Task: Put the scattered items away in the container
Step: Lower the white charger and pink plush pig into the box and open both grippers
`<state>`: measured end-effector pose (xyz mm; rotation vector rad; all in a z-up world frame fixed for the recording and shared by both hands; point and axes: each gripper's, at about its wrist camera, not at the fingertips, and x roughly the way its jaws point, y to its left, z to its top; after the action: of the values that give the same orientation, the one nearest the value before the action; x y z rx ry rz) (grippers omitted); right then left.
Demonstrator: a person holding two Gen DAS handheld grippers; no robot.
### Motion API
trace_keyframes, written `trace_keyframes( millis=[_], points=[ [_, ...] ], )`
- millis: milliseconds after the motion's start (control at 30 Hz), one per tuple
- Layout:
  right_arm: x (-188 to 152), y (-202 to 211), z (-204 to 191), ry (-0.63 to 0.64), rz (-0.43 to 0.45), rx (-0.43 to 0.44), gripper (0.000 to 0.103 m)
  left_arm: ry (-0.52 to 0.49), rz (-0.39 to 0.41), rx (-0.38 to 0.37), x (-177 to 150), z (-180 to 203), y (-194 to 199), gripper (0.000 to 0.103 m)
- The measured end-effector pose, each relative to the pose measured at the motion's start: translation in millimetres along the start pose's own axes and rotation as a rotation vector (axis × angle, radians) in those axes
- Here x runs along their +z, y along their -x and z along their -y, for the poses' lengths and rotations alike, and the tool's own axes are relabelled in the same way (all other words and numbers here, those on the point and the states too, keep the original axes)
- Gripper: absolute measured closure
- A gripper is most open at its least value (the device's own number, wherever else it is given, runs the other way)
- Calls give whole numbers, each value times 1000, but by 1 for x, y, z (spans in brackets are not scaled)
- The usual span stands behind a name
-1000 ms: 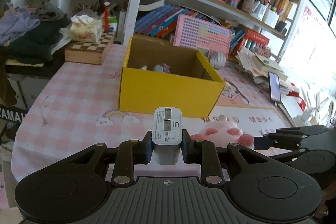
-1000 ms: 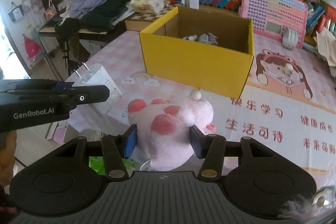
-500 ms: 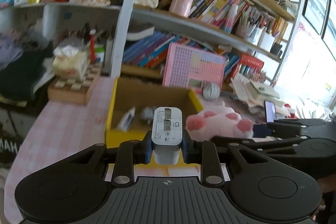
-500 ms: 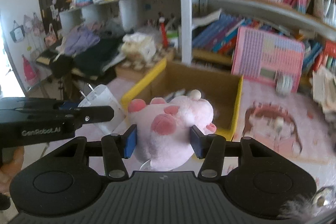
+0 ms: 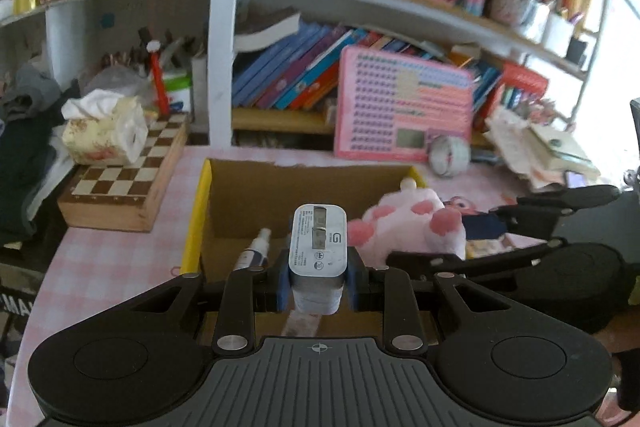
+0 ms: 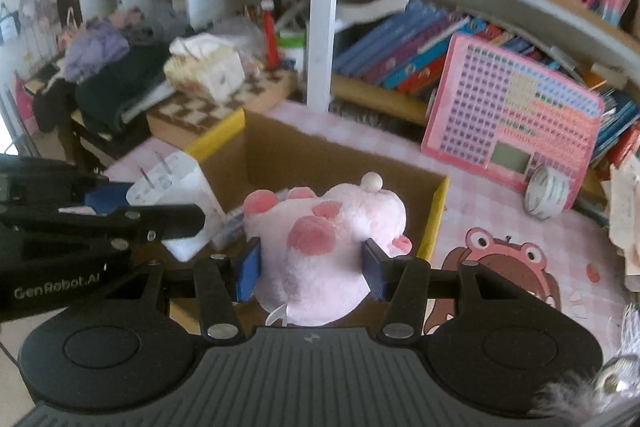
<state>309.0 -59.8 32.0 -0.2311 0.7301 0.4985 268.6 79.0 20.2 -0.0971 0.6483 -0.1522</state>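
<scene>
My left gripper (image 5: 318,285) is shut on a white plug charger (image 5: 318,247) and holds it above the open yellow cardboard box (image 5: 196,211). My right gripper (image 6: 312,267) is shut on a pink plush toy (image 6: 324,231) and holds it over the box (image 6: 218,133) near its right wall. In the left wrist view the plush toy (image 5: 408,223) hangs at the right of the charger. In the right wrist view the charger (image 6: 180,195) shows at the left, prongs up. A small spray bottle (image 5: 254,251) lies inside the box.
A chessboard box (image 5: 124,187) with a tissue pack (image 5: 104,131) stands left of the yellow box. A pink keyboard toy (image 5: 404,111) and a tape roll (image 5: 450,155) stand behind it. Bookshelves rise at the back. Clothes pile (image 6: 104,75) at the far left.
Both grippers have risen and moved forward from in front of the box to above its opening, each still holding its item. The box interior now shows from above.
</scene>
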Motion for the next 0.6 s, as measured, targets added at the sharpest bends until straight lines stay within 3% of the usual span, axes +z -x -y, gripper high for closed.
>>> trace_keyframes(
  millis=[167,200,233,267,600],
  points=[
    [3,-35,11,23,-65,27,58,-6,-57,38,3,-3,-35,78],
    [3,-40,13,28,-75,36,65,-14,-72,46,2,-2,-42,78],
    [4,-45,14,34,-85,44,80,-19,-82,52,3,-2,-48,78],
    [4,-50,16,38,-95,53,82,-23,-94,60,2,-2,-54,78],
    [2,-55,29,-4,-103,90,81,-36,-150,75,3,2,-84,77]
  ],
)
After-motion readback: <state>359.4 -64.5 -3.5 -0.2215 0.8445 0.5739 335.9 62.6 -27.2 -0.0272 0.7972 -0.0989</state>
